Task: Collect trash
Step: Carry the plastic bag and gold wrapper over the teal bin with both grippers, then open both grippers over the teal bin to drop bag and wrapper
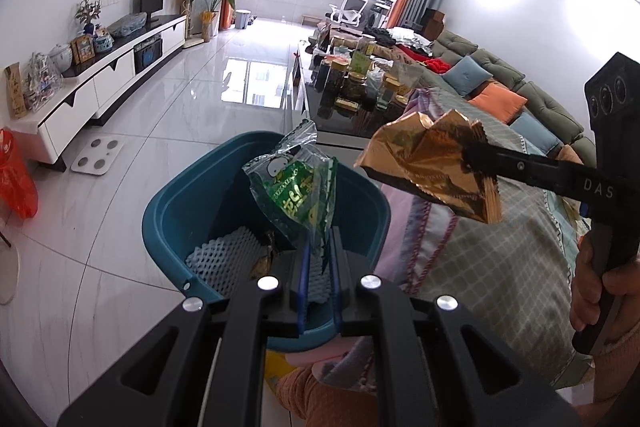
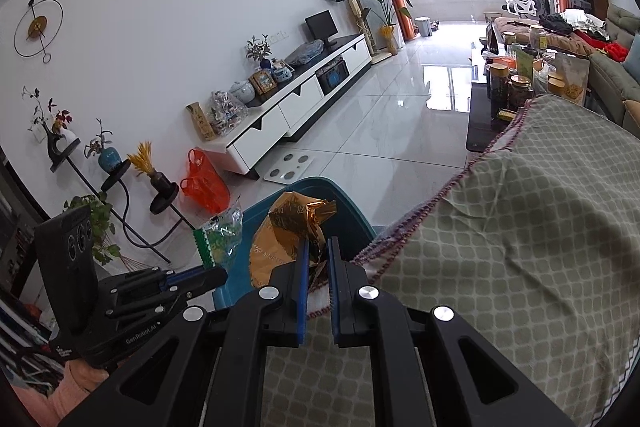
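Gold wrapper (image 2: 280,243) pinched in right tool (image 2: 318,247).

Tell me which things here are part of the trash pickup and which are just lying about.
Job:
green wrapper in left gripper
gold foil wrapper in right gripper
blue bin

Lying about:
jars on coffee table
scale
orange bag
sofa cushions

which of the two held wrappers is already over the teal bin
The green-printed clear plastic wrapper in the left gripper; the gold foil wrapper hangs beside the teal plastic bin.
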### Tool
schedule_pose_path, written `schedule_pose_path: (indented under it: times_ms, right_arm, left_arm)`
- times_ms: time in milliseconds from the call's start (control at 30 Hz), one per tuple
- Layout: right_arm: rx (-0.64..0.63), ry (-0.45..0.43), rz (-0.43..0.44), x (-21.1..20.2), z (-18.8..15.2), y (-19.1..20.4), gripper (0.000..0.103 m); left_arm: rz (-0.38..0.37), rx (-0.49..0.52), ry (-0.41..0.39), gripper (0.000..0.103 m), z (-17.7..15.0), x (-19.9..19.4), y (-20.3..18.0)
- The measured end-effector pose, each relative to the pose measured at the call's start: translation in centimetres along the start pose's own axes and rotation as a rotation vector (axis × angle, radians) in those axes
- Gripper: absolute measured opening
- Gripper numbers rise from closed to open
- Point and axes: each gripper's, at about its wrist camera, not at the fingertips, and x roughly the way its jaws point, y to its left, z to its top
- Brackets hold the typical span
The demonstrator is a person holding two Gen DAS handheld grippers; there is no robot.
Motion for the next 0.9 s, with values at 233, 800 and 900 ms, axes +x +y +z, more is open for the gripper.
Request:
schedule_pose_path:
  times_ms: [233,800,900]
  right_arm:
    - [-0.013,0.026,-0.018,1.5,0.3,0.5,0.009]
    - [0.003,0.086,-0.014,4.6,0.2,1.7,0.016]
    - [0.005,0.086,-0.007,4.4,0.0,1.4,0.016]
  left_arm:
    - [0.011,-0.024,0.025,0.011,-0.5,0.9,0.8]
    - [0.029,-0.07,0.045,0.023,-0.4,2.1,2.2]
    - [0.034,-0.071,0.043,0.027,-0.4,2.1,2.2]
